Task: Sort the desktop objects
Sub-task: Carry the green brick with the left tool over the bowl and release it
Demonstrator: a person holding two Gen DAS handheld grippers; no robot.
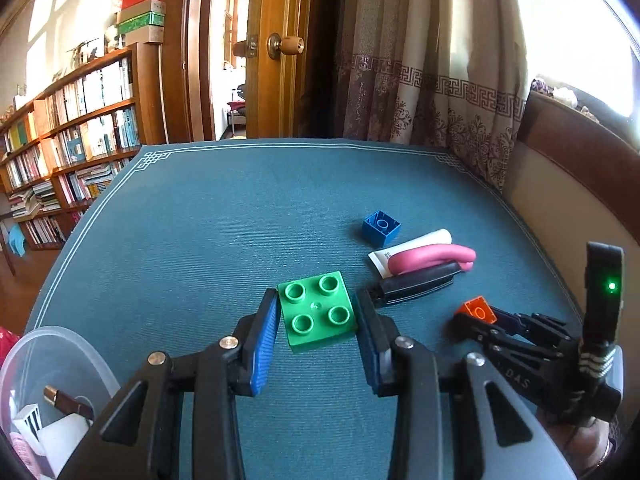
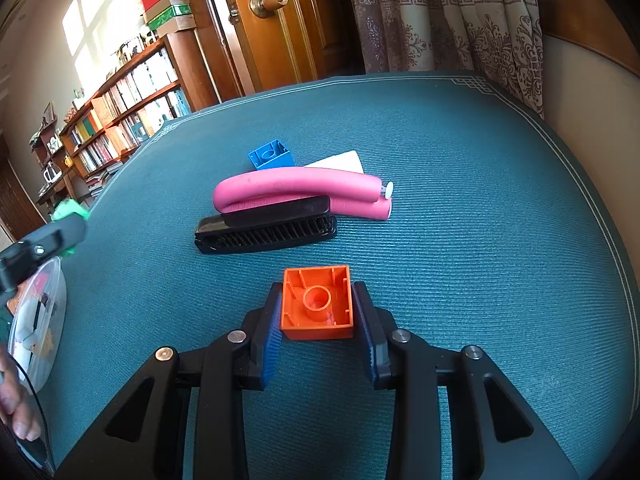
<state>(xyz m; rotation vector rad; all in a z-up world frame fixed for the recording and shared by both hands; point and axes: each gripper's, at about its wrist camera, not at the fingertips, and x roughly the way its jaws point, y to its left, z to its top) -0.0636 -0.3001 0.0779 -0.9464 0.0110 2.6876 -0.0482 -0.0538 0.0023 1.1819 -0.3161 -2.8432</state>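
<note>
**Two bricks gripped, one in each gripper**

Two grippers each clamp a toy brick above the teal mat (image 1: 200, 220) that covers the table. The left gripper (image 1: 318, 314) holds a green brick (image 1: 317, 311) studs-up between its blue pads (image 1: 264, 344), both pads pressed against the brick's sides. The right gripper (image 2: 317, 308) is closed on an orange brick (image 2: 317, 303) turned hollow side up, so the inner tube shows; in the left wrist view that same orange brick (image 1: 477, 310) sits at the tip of the other tool, toward the mat's right edge.

Toward the middle of the mat, nearer its right edge, the rest lies in a cluster. A blue brick (image 2: 270, 155) rests on its side, farthest toward the mat's far edge. Just beside it a white tube (image 1: 416, 242) lies under a bent pink foam roller (image 2: 296, 190). A black comb-like object (image 2: 266, 229) lies touching the roller's near side, teeth facing the right wrist camera.

At the mat's near left corner stands a clear plastic container (image 1: 60, 344) holding several small items, too blurred to identify. A person's fingertips (image 2: 16, 408) show at the left edge of the right wrist view.
</note>
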